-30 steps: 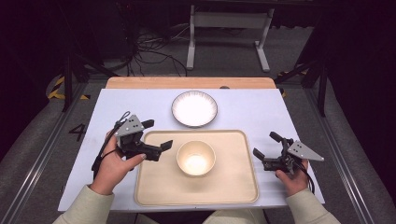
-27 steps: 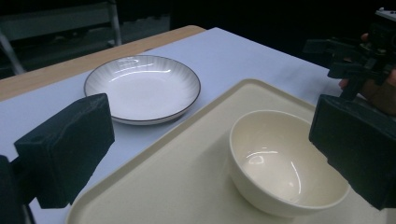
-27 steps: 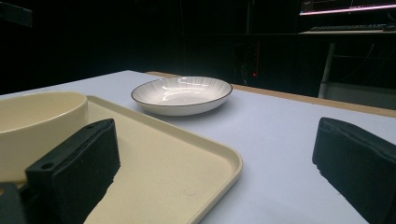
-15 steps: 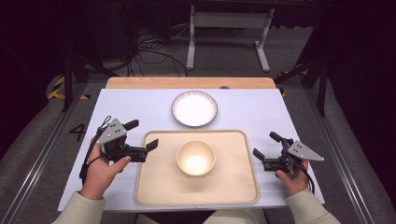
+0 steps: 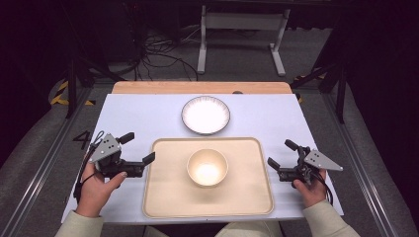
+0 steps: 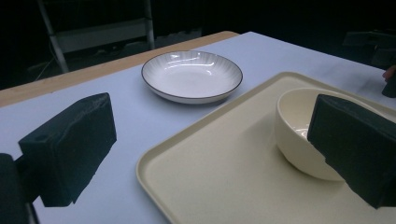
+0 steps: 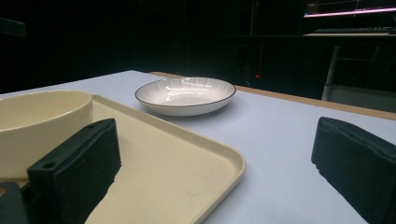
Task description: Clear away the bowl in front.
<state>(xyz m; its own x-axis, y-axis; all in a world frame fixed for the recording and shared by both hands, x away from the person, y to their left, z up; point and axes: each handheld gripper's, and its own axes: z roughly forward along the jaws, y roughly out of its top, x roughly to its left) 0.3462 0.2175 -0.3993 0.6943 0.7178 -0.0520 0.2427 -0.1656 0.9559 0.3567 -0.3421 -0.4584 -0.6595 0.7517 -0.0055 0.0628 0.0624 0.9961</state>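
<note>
We record a round cream ceramic bowl [image 5: 207, 167], empty and upright, at the middle of a rectangular beige tray with rounded corners [image 5: 168, 197] lying on the pale blue-white table [image 5: 148, 116]. Beyond the tray's far edge and apart from it we list a shallow white ribbed plate with a thin dark rim [image 5: 205, 114], also empty, with a bare wooden strip [image 5: 197, 87] along the table's far side. We note the left gripper [image 5: 137, 151] just beside the tray's left edge and the right gripper [image 5: 280, 154] just beside its right edge, each in a hand, fingers spread wide and holding nothing.
</note>
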